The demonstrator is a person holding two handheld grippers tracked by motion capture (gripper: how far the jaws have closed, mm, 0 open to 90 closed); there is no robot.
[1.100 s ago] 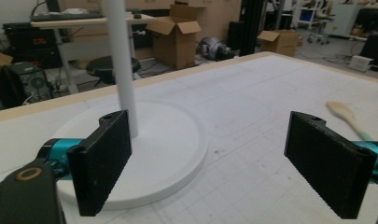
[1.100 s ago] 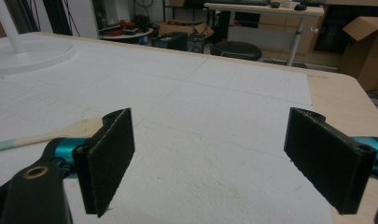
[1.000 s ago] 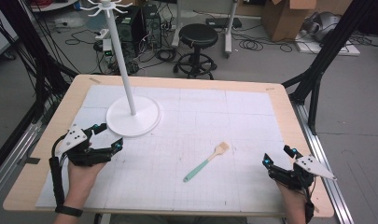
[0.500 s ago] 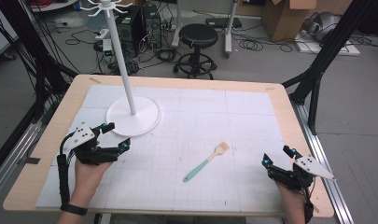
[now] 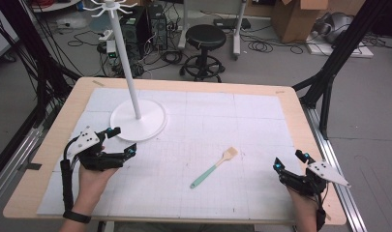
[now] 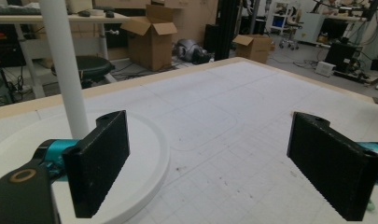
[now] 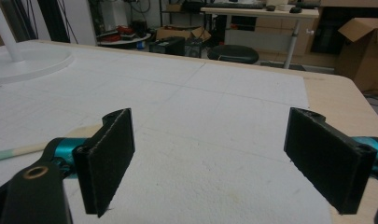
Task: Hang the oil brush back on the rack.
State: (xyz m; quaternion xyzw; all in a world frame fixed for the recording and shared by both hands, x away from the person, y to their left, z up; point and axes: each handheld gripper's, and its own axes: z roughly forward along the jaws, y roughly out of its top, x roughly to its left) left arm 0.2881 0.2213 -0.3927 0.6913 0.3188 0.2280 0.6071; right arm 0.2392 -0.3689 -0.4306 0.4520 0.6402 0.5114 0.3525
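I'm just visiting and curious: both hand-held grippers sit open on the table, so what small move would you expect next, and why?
Probably the left gripper swings right toward the green-handled wooden spatula. The spatula lies loose on the white mat, untouched, between the two grippers. The left gripper, jaws wide apart, sits beside the white stand's round base. The right gripper, also open, rests near the table's right edge. Either could go; that's a guess.
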